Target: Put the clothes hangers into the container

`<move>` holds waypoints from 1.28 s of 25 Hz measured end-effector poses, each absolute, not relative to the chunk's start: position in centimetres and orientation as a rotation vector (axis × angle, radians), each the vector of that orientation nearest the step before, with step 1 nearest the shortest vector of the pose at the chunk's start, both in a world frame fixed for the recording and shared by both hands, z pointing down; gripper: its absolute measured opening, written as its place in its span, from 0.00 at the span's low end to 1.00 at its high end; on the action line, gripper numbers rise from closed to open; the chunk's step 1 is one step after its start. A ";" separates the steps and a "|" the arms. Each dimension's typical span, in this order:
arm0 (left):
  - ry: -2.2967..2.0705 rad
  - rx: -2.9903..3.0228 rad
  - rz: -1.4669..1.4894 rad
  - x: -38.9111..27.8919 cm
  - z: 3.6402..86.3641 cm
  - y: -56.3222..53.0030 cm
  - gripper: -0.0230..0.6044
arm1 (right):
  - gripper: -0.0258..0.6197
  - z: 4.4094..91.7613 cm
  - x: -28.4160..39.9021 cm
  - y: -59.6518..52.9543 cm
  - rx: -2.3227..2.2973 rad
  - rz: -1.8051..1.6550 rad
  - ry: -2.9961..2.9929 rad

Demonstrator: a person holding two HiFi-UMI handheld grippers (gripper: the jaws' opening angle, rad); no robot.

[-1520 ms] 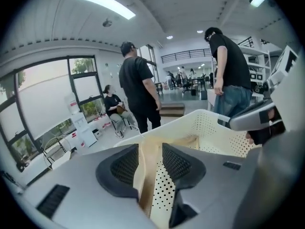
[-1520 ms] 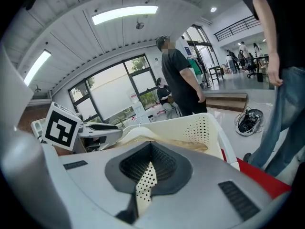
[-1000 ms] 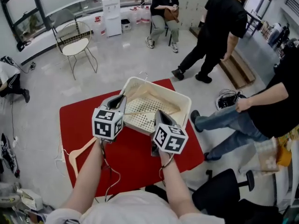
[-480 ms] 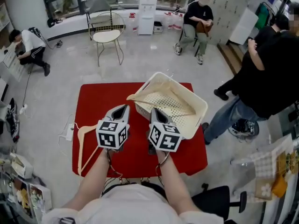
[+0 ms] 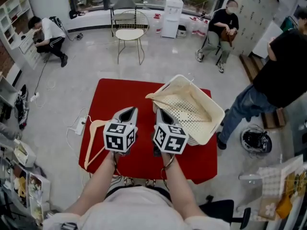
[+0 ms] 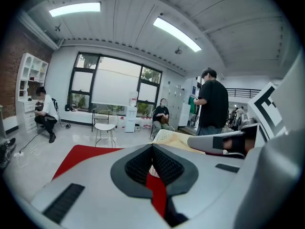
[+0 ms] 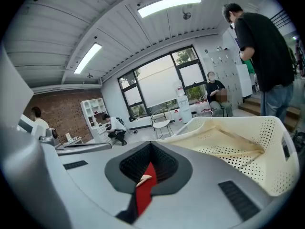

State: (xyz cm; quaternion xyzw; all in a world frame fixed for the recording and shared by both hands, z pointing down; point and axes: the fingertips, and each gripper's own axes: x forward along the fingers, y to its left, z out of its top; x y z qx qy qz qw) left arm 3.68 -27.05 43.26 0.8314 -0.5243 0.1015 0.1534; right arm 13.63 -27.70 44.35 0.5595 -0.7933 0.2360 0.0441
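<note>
A cream perforated basket [image 5: 210, 120] stands on the right part of the red table [image 5: 108, 97], with pale hangers [image 5: 168, 99] lying across its near-left corner. One wooden hanger [image 5: 93, 139] lies at the table's left edge. My left gripper [image 5: 128, 111] and right gripper [image 5: 159, 111] are side by side over the middle of the table, between that hanger and the basket. Both are shut and hold nothing. The left gripper [image 6: 152, 147] looks across the red top, with the basket [image 6: 165, 136] just beyond its tips. The right gripper [image 7: 151, 146] has the basket [image 7: 269, 149] close on its right.
A white power strip [image 5: 79, 127] with its cable lies on the floor by the table's left side. A white chair [image 5: 129, 35] stands beyond the table. One person stands close to the basket's right [image 5: 278, 75], another sits at the back [image 5: 223, 25], and a third crouches at far left [image 5: 48, 30].
Both grippers have drawn back from the basket's front edge and leftward over the red table. The view has swung, so the loose hanger sits closer to the left gripper. The standing person walked right.
</note>
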 end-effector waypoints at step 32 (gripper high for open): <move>-1.541 2.307 0.296 1.8 45.1 -25.9 0.05 | 0.06 45.1 13.5 -27.1 1.696 0.738 -2.411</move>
